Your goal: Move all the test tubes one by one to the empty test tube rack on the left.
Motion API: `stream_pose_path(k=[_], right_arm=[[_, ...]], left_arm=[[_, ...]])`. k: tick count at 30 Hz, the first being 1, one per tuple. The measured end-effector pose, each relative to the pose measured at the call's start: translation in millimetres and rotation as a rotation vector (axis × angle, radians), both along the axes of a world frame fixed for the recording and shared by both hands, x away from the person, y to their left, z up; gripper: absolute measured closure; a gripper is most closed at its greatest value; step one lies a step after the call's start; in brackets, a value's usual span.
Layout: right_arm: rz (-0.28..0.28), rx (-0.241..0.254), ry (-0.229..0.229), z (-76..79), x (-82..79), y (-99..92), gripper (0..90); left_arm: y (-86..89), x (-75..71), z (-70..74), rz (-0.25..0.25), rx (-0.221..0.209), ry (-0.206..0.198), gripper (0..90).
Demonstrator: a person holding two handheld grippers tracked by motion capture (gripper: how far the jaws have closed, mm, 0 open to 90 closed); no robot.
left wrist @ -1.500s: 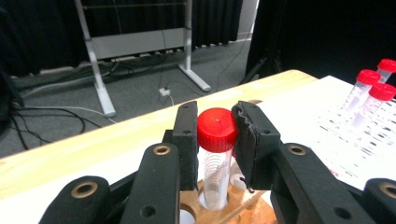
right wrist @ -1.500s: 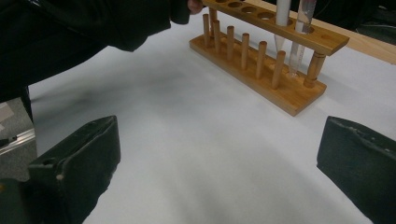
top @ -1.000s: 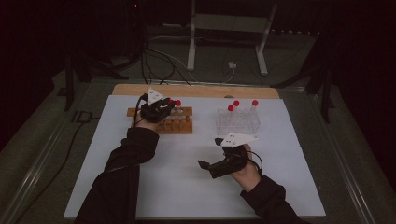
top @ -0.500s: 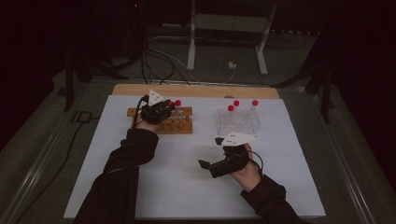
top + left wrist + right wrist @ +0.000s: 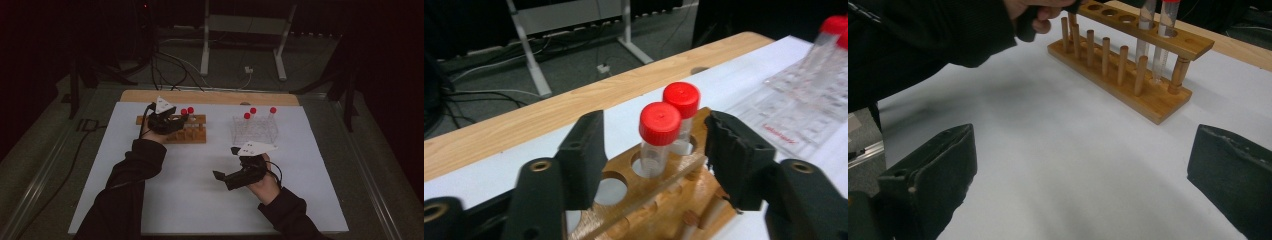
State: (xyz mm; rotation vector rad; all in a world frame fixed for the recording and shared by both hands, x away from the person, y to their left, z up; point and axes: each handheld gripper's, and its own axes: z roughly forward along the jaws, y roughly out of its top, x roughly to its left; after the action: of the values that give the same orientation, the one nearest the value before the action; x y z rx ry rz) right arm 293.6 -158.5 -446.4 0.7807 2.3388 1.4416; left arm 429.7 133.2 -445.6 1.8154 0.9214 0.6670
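No brand or readable label can be made out anywhere; some small red print is seen on the clear rack [image 5: 796, 107] in the left gripper view, but it's too blurred to read.

Counts: two red-capped tubes are seated in the wooden rack [image 5: 192, 134], side by side in neighbouring holes at its right end, the nearer tube [image 5: 659, 137] just in front of the farther tube [image 5: 681, 112]. Three more red-capped tubes [image 5: 253, 114] are stood upright in the clear rack on the right half of the white mat [image 5: 195, 195]. So five tubes and two racks in total, racks set apart near the far edge.

The left gripper [image 5: 651, 147] is held at the wooden rack with its jaws spread wide, one on each side of the two tubes, nothing pinched and neither tube touched as far as can be seen. The right gripper [image 5: 1078, 180] is held low over bare mat, well short of the racks, jaws also wide apart with nothing between them.
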Motion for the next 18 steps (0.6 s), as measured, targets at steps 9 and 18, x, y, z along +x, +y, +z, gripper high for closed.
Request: stream_pose_path(k=[9, 18], right_arm=[[-0.025, 0.038, -0.010, 4.4, 3.7, -8.5, 0.0], [-0.088, 0.059, -0.110, 17.7, 10.1, -26.3, 0.0]], left_arm=[[16.2, -30.7, 12.4, -0.101, -0.070, 0.002, 15.2], [22.8, -72.5, 19.0, -0.276, -0.107, -0.013, 2.1]])
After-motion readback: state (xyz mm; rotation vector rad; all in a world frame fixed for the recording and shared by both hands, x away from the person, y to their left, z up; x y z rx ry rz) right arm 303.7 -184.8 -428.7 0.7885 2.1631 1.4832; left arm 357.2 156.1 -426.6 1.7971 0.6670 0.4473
